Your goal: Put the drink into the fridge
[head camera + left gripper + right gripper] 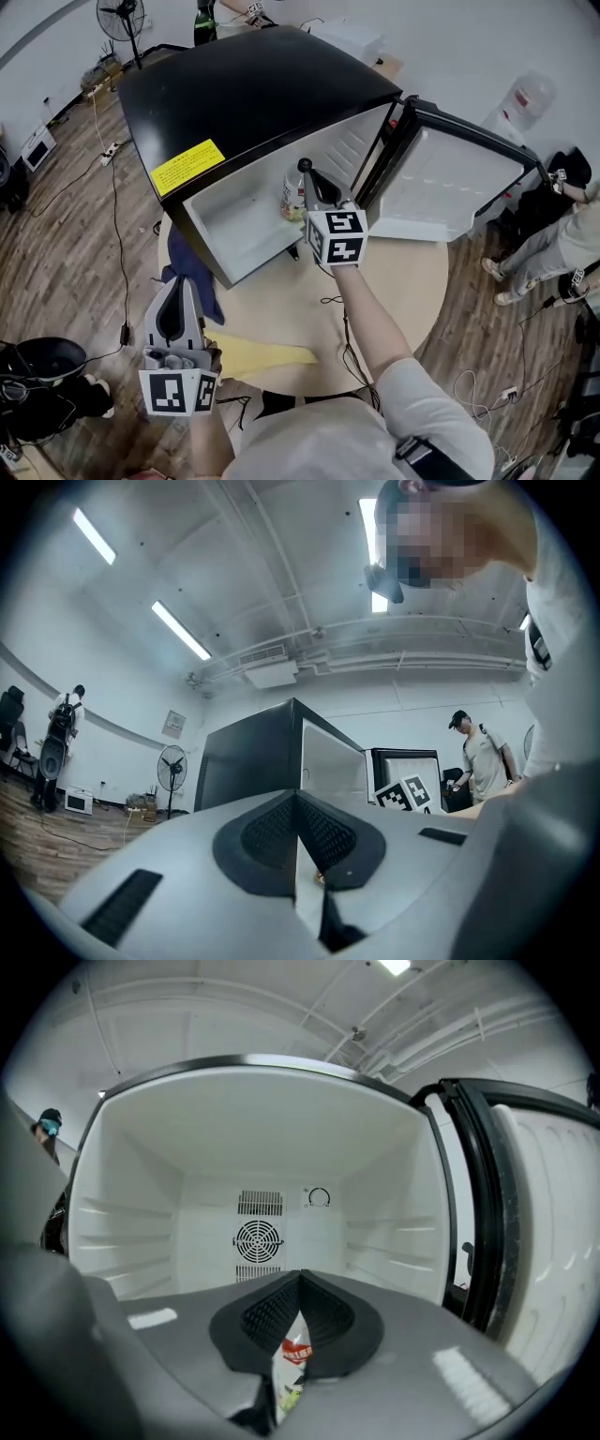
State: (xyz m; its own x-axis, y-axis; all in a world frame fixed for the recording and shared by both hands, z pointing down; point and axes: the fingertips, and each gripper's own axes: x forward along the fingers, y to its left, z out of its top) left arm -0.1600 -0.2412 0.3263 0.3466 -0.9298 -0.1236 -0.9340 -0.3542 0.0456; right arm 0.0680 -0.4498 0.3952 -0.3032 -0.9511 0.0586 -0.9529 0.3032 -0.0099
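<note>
Head view places the drink bottle (292,199) standing inside the open fridge (253,94), right gripper (312,180) shut and empty just beside it, left gripper (180,286) shut and empty well back, so placing looks done; next, back out straight and swing the door (459,178) closed.

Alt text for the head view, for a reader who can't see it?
From above, the right gripper, jaws together, reaches into an open black fridge on a round table, close beside a drink bottle standing just inside. The left gripper hangs back, shut and empty, near a blue cloth and a yellow cloth.
</note>
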